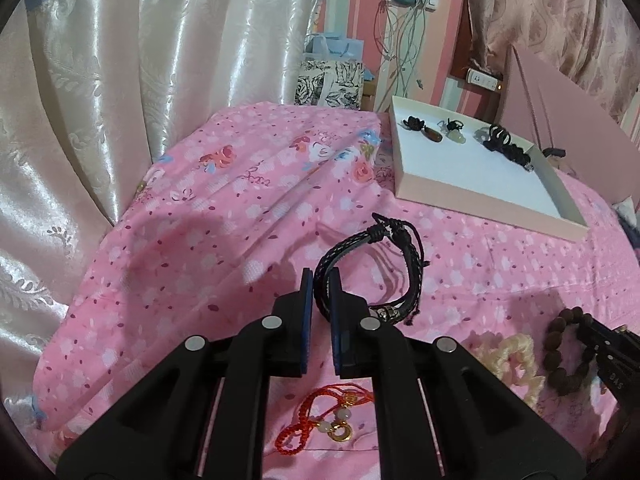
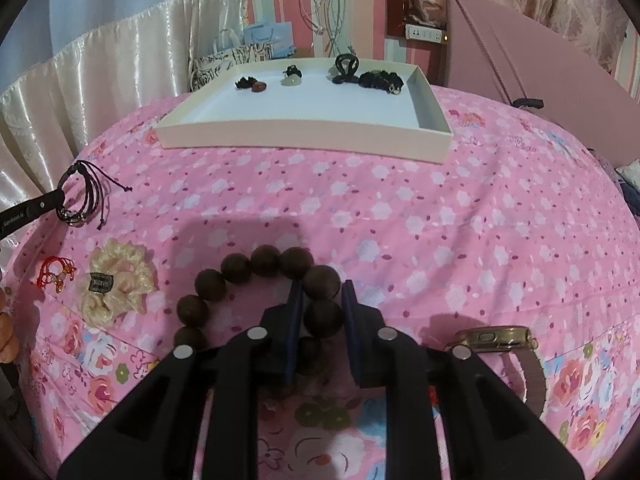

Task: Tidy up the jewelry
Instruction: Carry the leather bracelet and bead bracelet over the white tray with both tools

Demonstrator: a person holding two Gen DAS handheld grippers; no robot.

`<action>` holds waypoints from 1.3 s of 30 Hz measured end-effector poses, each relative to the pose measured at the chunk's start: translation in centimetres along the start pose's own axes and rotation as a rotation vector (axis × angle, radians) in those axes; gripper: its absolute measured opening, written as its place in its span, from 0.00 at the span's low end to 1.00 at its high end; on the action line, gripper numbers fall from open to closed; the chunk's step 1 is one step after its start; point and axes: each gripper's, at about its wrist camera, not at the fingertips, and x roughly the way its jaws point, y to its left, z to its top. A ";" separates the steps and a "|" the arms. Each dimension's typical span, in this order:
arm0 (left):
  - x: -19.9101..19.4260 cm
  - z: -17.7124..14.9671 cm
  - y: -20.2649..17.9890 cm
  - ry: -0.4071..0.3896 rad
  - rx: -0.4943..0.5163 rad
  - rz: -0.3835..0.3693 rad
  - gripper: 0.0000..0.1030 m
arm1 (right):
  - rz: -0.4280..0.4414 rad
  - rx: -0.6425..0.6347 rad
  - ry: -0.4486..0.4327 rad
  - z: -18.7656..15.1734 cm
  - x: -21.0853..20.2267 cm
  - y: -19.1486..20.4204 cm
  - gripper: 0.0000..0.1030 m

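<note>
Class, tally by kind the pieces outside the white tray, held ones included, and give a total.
Bracelets: 3 (black braided bracelet, brown beaded bracelet, red cord bracelet)
Scrunchies: 1 (cream scrunchie)
Watches: 1 (gold watch)
Total: 5

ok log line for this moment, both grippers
left gripper: shut on black cord bracelet | right gripper: shut on brown bead bracelet | tray: some pieces in
</note>
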 end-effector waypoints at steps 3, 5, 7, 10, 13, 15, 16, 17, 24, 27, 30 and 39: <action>-0.9 0.5 -0.6 -0.009 0.005 -0.015 0.06 | 0.017 0.009 -0.010 0.5 -0.3 -0.3 0.19; -1.7 1.0 -1.0 -0.014 0.002 -0.043 0.06 | 0.029 0.014 -0.020 1.0 -0.7 -0.3 0.19; -2.3 1.8 -1.7 -0.015 0.012 -0.059 0.06 | 0.048 0.020 -0.026 1.7 -1.1 -0.5 0.19; -2.8 3.3 -2.9 -0.015 0.031 -0.089 0.06 | 0.078 0.032 -0.044 3.2 -1.8 -0.7 0.19; -3.1 4.9 -4.2 -0.020 0.049 -0.115 0.06 | 0.099 0.023 -0.069 5.1 -2.5 -0.5 0.19; -3.0 6.0 -5.3 -0.027 0.071 -0.122 0.06 | 0.106 0.017 -0.091 6.5 -3.0 -0.5 0.19; -2.9 6.5 -5.9 -0.026 0.081 -0.123 0.06 | 0.107 0.012 -0.102 7.3 -3.3 -0.4 0.19; -2.7 7.0 -6.3 -0.025 0.088 -0.125 0.06 | 0.106 0.006 -0.114 8.0 -3.5 -0.4 0.19; 0.4 11.6 -9.7 0.004 0.113 -0.174 0.06 | 0.089 -0.009 -0.151 15.3 -3.1 -0.9 0.18; 2.8 13.3 -11.1 0.038 0.124 -0.183 0.06 | 0.077 -0.017 -0.153 18.0 -1.8 -0.2 0.18; 5.4 14.5 -12.2 0.066 0.138 -0.171 0.06 | 0.064 -0.028 -0.142 20.0 0.4 0.5 0.18; 13.2 16.9 -13.8 0.155 0.158 -0.138 0.06 | 0.031 -0.030 -0.087 23.7 8.7 1.1 0.18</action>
